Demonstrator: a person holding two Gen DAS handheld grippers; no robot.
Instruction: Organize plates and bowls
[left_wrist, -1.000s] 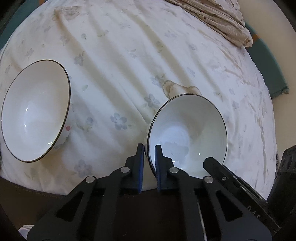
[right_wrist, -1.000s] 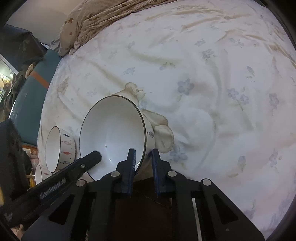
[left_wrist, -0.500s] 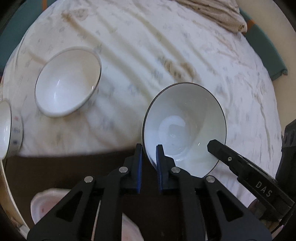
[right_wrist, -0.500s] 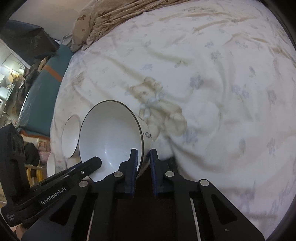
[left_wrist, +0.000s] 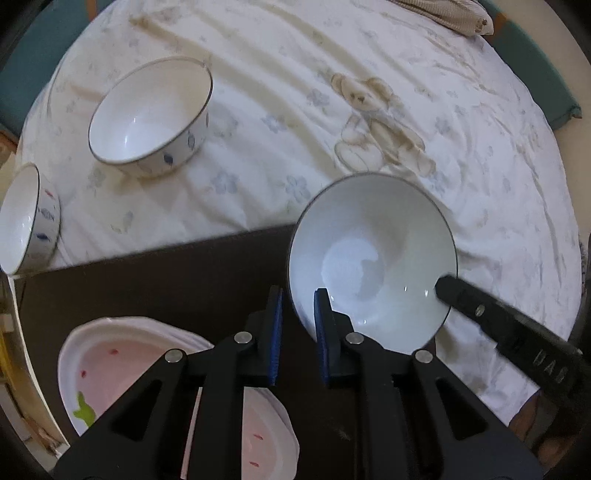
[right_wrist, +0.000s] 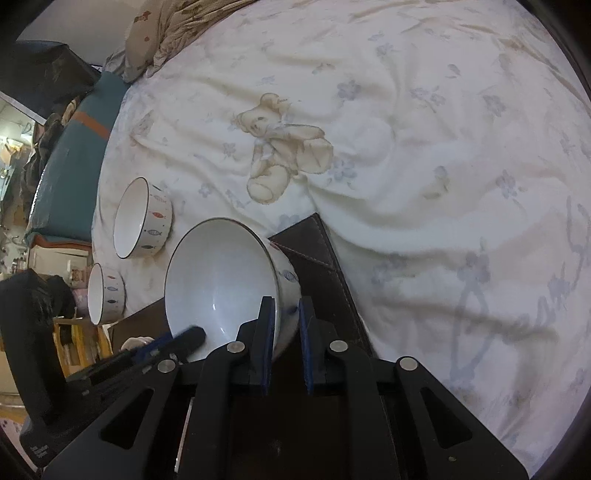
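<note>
both claws grip one white bowl (left_wrist: 373, 258) by opposite rim edges, left claw (left_wrist: 298, 325) and right claw (right_wrist: 286, 332) clenched on it, jaws having just eased slightly, above a dark board (left_wrist: 166, 273) on the bed (left_wrist: 295, 110). two bowls (left_wrist: 151, 114) sit nearby.

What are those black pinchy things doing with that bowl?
A person is tidying dishes. Both hand-held grippers pinch one big white bowl by its rim, the left hand-held gripper on one side and the right hand-held gripper on the other, holding it above a dark brown surface. Two more bowls sit on the teddy bear sheet, and pink plates are stacked below.
</note>
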